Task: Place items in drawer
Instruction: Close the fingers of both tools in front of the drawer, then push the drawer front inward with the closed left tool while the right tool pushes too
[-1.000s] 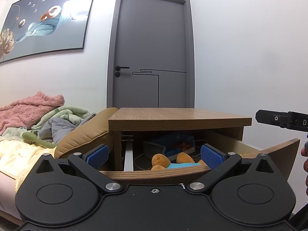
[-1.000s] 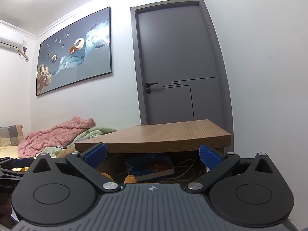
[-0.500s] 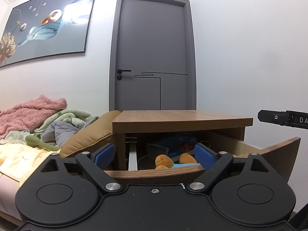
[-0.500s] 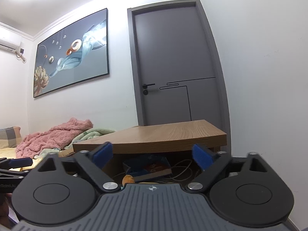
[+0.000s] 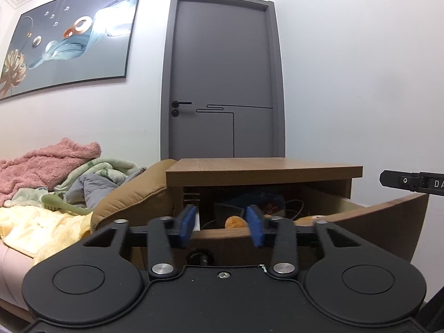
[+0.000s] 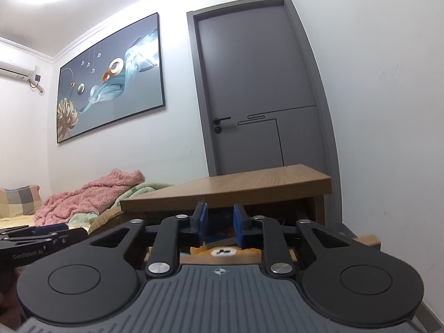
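You are holding your left gripper (image 5: 221,224) in front of the open drawer (image 5: 383,216), its blue pads (image 5: 186,224) partly apart with nothing between them. The drawer front is sitting just past its tips. An orange toy (image 5: 236,222) is lying inside the drawer, just behind the pads. You are holding your right gripper (image 6: 220,227) over the drawer too, its pads close together but not touching, holding nothing. The toy's face (image 6: 222,253) is showing just below them.
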`<state>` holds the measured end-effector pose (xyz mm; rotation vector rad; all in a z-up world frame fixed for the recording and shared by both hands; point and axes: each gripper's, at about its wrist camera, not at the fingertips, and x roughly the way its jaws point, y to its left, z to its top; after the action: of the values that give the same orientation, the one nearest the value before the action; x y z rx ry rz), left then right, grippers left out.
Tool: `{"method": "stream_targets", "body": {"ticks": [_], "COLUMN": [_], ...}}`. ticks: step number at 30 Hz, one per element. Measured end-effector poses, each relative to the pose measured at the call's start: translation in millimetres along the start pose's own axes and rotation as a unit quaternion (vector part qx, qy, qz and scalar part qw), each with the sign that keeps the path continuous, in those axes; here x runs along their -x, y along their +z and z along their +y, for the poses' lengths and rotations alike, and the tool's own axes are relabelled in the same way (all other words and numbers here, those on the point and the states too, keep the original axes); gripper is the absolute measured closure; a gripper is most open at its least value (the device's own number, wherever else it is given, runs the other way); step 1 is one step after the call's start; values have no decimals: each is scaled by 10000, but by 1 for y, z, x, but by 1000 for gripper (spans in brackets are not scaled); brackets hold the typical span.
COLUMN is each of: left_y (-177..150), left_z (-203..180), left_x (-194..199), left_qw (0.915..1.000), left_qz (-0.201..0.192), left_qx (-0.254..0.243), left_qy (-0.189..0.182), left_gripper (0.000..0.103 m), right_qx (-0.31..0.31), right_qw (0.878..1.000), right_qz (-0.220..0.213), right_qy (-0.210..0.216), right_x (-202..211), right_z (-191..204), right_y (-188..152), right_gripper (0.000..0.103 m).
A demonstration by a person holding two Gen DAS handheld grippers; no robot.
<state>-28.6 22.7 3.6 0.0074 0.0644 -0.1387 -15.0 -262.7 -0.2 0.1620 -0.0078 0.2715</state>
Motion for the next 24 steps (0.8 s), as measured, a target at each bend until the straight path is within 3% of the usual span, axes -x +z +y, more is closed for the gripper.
{"method": "stream_targets", "body": {"ticks": [4, 7, 16, 24], "left_y": [-3, -4, -17, -24], "left_z": [-1, -2, -9, -6], "left_x": [3, 6, 25, 37], "left_qw": [10000, 10000, 9995, 9983], "left_qz": [6, -21, -192, -263], "left_qx": [-9, -55, 51, 64], "left_qy": [22, 39, 228, 507], "left_gripper": [96, 100, 101, 101], "right_qx": [-34, -24, 234, 254], "right_qw": [10000, 9998, 9990, 9992], "right_qz": [-43, -108, -257, -40], "right_qy": [-75, -164, -270, -301], "right_x": [8, 13, 29, 34], "right_z": [-2, -2, 6, 11], "right_y": [-3, -4, -15, -24], "right_gripper": [91, 96, 98, 98]}}
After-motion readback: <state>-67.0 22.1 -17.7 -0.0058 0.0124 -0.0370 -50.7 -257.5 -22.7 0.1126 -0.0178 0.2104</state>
